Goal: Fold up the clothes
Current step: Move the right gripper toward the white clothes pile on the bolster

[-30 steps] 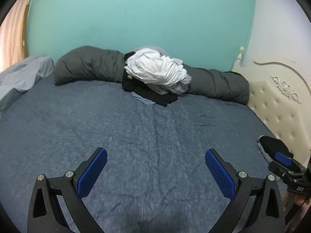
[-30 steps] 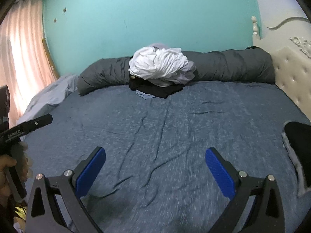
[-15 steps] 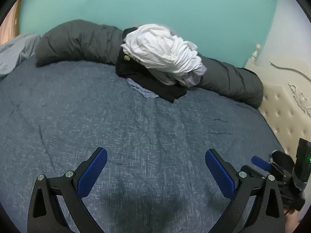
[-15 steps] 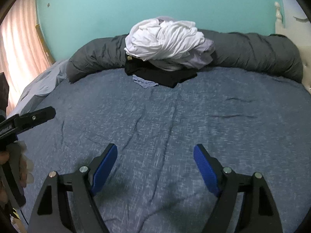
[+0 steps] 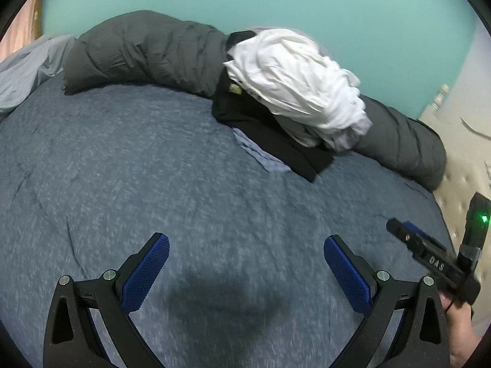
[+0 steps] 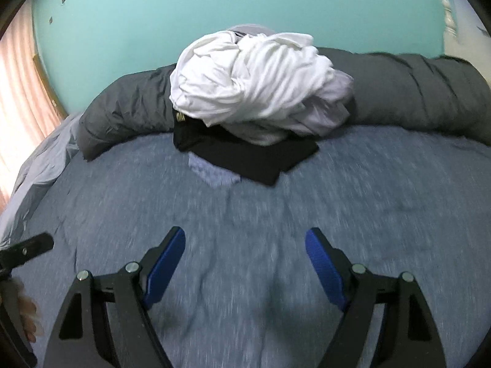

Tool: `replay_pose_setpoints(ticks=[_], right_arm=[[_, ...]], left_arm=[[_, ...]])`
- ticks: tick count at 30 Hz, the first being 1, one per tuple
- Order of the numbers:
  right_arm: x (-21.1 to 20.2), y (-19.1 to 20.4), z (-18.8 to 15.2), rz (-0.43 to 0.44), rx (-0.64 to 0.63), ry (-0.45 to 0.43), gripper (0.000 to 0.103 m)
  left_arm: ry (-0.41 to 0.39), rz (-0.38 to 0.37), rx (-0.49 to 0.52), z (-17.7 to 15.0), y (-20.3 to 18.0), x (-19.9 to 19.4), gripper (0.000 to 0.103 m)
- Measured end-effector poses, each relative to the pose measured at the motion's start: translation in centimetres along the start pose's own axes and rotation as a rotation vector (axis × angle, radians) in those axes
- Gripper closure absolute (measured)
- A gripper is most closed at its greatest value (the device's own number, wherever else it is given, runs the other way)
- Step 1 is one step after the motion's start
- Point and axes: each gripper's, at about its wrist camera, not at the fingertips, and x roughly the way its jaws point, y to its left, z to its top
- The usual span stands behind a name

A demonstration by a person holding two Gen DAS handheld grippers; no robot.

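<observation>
A teal wall point(image 6: 190, 15) backs a bed point(image 6: 383, 202) spread with a mottled blue cover, and a rolled dark grey duvet point(image 5: 147, 52) runs along the far edge of the mattress. In the right wrist view a pink curtain point(image 6: 15, 79) shows at about 9 o'clock and a cream bedpost point(image 6: 447, 6) at about 1 o'clock; in the left wrist view the cream tufted headboard point(image 5: 460, 181) sits at about 3 o'clock. The pile of clothes point(image 6: 254, 92) rests against the duvet at 12 o'clock in the right wrist view: a crumpled white garment point(image 5: 294, 79) lies on top, a black garment point(image 6: 245, 153) spreads flat beneath it, and a pale blue piece point(image 6: 211, 174) pokes out from under the black one toward the camera. In the left wrist view the same pile lies at about 1 o'clock. The left gripper point(image 5: 245, 263) hangs above bare bedcover, its jaws spread wide with nothing between them. The right gripper point(image 6: 245, 260) likewise hangs over bare cover, well short of the pile, jaws parted and empty. The right gripper also shows at about 4 o'clock in the left wrist view, with a green light on its body and a hand point(image 5: 457, 334) beneath it.
</observation>
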Motion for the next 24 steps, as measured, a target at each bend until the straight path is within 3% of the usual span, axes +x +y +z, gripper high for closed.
replay_pose_setpoints(ticks=[5, 9, 21, 24], right_arm=[[4.2, 0.0, 4.2, 0.025, 0.044, -0.006, 0.02], [7.7, 0.8, 7.1, 0.022, -0.007, -0.005, 0.02], [16.2, 2.6, 15.7, 0.017, -0.021, -0.007, 0.02], [17.9, 3.3, 16.7, 0.02, -0.034, 0.019, 0.035]], left_arm=[[0.006, 0.002, -0.047, 2.4, 1.5, 2.0, 0.0], [0.031, -0.004, -0.094, 3.7, 3.0, 3.8, 0.0], [0.062, -0.016, -0.148, 4.3, 6.2, 6.4, 0.0], [0.06, -0.017, -0.137, 4.5, 6.5, 6.4, 0.0]])
